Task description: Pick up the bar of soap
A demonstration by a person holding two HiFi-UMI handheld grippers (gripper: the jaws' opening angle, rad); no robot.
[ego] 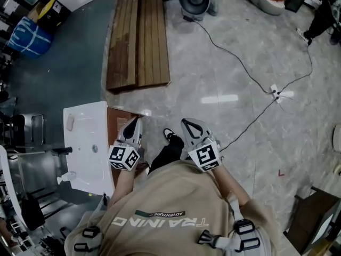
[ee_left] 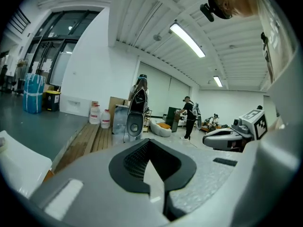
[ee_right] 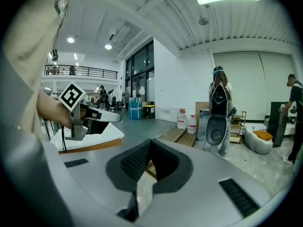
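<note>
Both claws are pressed together with nothing in them, the left gripper (ego: pixel 135 125) and the right gripper (ego: pixel 187 125) alike. So neither can take anything until it spreads.

The bar of soap (ego: pixel 70 122), which I take to be that small pale oval, lies on the flat rim at the far left corner of the white sink (ego: pixel 80 111). The left gripper hangs over the sink's right edge, apart from the soap, and the right one is over bare floor further right.

What I'd worry about:
- Soap is slick. Pinch it off-centre or too hard and it'll probably squirt out.
- It's on a narrow ledge beside the bowl, so a nudge from closed jaws could push it into the bowl or off the far edge.

In the way is a dark fitting (ego: pixel 62 151) on the sink's left rim, near the soap; can't tell exactly what it is. Wooden planks (ego: pixel 138 36) lie on the floor beyond the sink. A cable (ego: pixel 242 65) with a power strip (ego: pixel 277 93) trails across the floor to the right, well apart from everything. The person's shoe (ego: pixel 171 137) sits between the grippers.
</note>
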